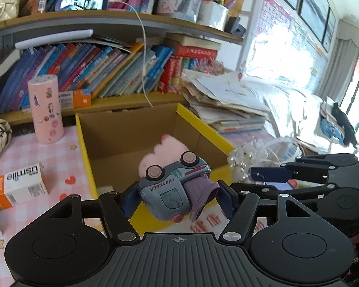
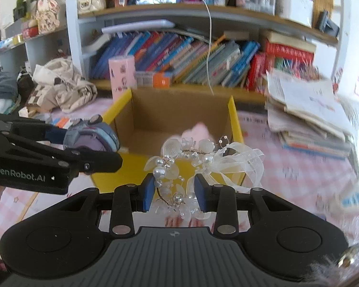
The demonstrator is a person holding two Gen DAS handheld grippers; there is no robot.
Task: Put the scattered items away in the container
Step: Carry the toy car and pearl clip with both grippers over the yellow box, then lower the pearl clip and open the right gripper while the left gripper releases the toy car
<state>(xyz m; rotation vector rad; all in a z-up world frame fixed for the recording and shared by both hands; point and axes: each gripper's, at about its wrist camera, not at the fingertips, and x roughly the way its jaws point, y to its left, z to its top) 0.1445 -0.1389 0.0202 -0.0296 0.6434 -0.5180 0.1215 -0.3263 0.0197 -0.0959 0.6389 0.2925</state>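
Observation:
A grey-blue toy truck (image 1: 170, 189) with pink wheels hangs upside down over the near rim of the yellow-edged cardboard box (image 1: 83, 143), and my left gripper (image 1: 177, 198) is shut on it. A pink fluffy item (image 1: 167, 150) lies inside the box. In the right wrist view my right gripper (image 2: 174, 191) is shut on a white pearl-and-ribbon hair wreath (image 2: 191, 157), just short of the box's (image 2: 234, 119) front wall. The left gripper (image 2: 88, 143) with the truck (image 2: 91, 136) shows at the left. In the left wrist view, the right gripper (image 1: 275, 180) and wreath (image 1: 241, 160) appear at the right.
A pink stickered cylinder (image 1: 46, 110) stands left of the box, and a white-and-orange carton (image 1: 16, 186) lies on the pink checked cloth. A sloping stack of papers and books (image 1: 227, 100) sits to the right. Bookshelves (image 2: 179, 55) rise behind; a cloth bag (image 2: 64, 83) lies far left.

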